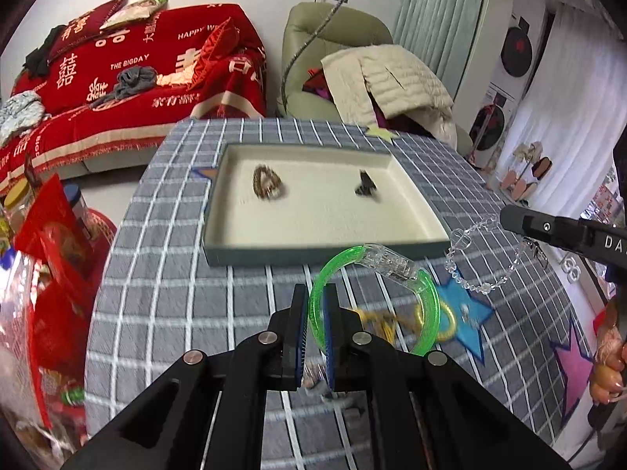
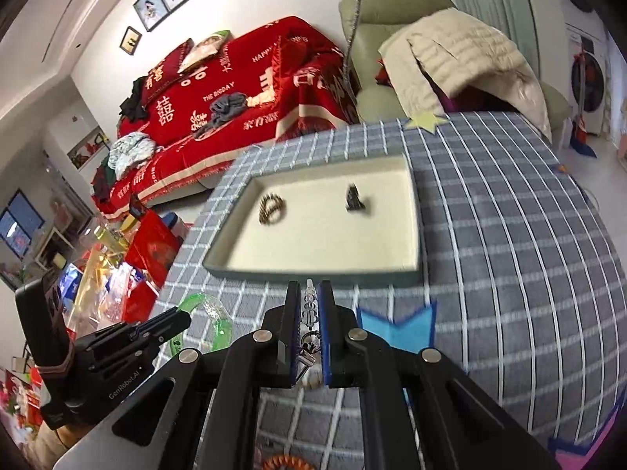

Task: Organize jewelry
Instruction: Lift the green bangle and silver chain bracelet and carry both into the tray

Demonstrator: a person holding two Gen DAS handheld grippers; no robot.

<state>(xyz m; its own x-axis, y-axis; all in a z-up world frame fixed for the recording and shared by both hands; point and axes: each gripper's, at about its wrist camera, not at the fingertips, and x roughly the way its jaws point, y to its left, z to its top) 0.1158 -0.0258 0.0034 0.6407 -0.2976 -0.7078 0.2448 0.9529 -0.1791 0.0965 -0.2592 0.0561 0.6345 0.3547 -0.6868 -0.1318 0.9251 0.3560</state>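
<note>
From the left wrist, the left gripper [image 1: 315, 305] is clamped on a green bangle [image 1: 427, 313] held above the checked cloth [image 1: 156, 293], and only here does a clear bead chain [image 1: 482, 274] show dangling from the right gripper [image 1: 509, 219] over a blue star [image 1: 470, 317]. From the right wrist, the right gripper's fingers press together on that chain [image 2: 309, 305]. Just beyond, the tray [image 2: 313, 276] holds a brown beaded bracelet [image 2: 271, 208] and a dark piece [image 2: 354, 199], well apart.

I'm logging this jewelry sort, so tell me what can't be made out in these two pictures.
- Dark piece in tray: blurred in both views, type unclear.
- Yellow item: left wrist view, blurred behind green bangle.
- Clear bead bracelet: right wrist view, mostly hidden between right gripper fingers.
</note>
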